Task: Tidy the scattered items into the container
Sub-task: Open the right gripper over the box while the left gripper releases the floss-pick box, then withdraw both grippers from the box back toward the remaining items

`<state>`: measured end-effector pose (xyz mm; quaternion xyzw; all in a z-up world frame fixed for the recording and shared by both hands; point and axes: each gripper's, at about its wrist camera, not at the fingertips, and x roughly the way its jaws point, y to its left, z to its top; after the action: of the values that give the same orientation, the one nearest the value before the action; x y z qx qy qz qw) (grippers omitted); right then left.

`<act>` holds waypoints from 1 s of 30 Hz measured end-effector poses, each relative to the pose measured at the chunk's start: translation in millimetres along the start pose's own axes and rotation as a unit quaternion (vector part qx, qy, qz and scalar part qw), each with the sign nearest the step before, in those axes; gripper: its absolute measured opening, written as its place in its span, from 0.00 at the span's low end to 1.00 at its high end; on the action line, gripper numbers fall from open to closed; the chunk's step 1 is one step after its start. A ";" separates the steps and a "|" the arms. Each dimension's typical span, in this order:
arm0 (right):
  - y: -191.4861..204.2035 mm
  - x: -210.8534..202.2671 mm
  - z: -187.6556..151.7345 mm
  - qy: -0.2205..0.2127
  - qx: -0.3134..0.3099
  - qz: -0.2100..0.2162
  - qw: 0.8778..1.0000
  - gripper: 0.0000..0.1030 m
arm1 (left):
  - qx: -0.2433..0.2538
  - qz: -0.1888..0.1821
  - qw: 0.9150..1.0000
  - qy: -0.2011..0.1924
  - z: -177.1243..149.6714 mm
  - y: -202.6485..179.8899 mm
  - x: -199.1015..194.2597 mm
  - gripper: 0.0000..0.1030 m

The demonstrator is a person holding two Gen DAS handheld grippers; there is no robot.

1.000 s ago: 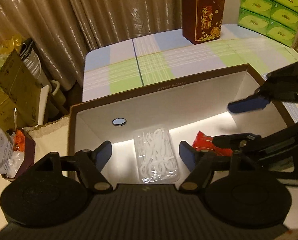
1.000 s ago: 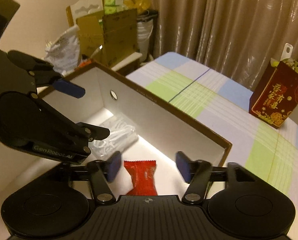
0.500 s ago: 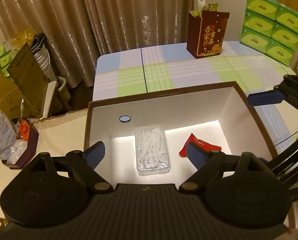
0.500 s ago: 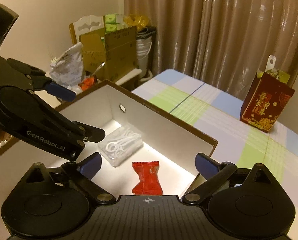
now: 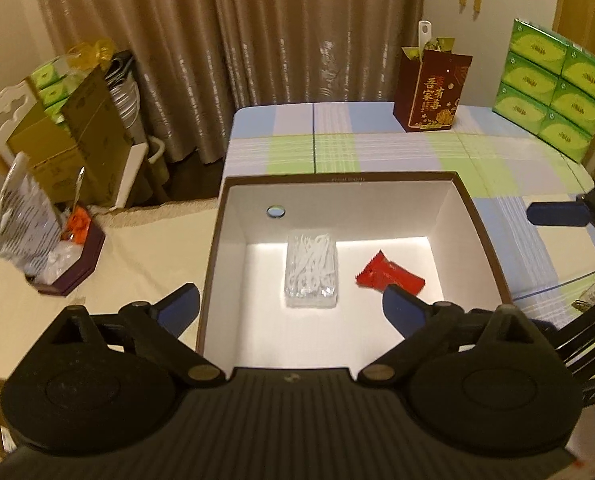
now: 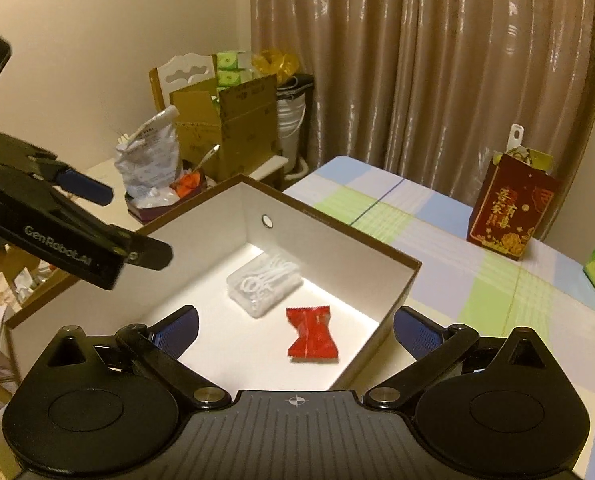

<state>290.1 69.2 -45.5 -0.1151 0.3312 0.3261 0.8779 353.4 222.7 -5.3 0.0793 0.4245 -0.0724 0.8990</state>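
A brown box with white inside stands on the table. In it lie a clear case of white floss picks and a red snack packet, side by side and apart. My left gripper is open and empty, held above the box's near edge. My right gripper is open and empty, above the box's near right corner. Each gripper shows in the other's view: the right one at the right edge of the left wrist view, the left one at the left of the right wrist view.
A red gift bag stands at the table's far side. Green tissue packs are stacked at the far right. A purple tray with a plastic bag sits left of the box. Cardboard boxes and curtains stand behind.
Both grippers have risen and pulled back from inside the box, and their jaws have opened wider. The floss case and the red packet stay on the box floor.
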 end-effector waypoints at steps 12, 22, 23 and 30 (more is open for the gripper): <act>21.6 -65.9 -35.0 -0.010 -0.004 0.030 0.999 0.98 | -0.032 0.018 0.999 -0.022 -52.1 -19.8 -79.2 0.96; 33.9 -107.2 -78.3 0.003 -0.016 0.057 0.998 0.98 | -0.067 0.024 0.997 -0.005 -103.6 -50.9 -115.1 0.96; 34.7 -111.0 -81.3 0.004 -0.017 0.060 0.998 0.98 | -0.069 0.027 0.997 -0.002 -108.3 -53.2 -117.0 0.96; 32.4 -132.7 -100.9 0.012 -0.016 0.085 0.996 0.98 | -0.086 0.043 0.995 0.021 -136.3 -67.2 -129.3 0.96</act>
<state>142.6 -14.2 -34.0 -0.1046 0.3453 0.4038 0.8407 156.3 193.0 4.0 0.0211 0.4444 0.0053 0.8956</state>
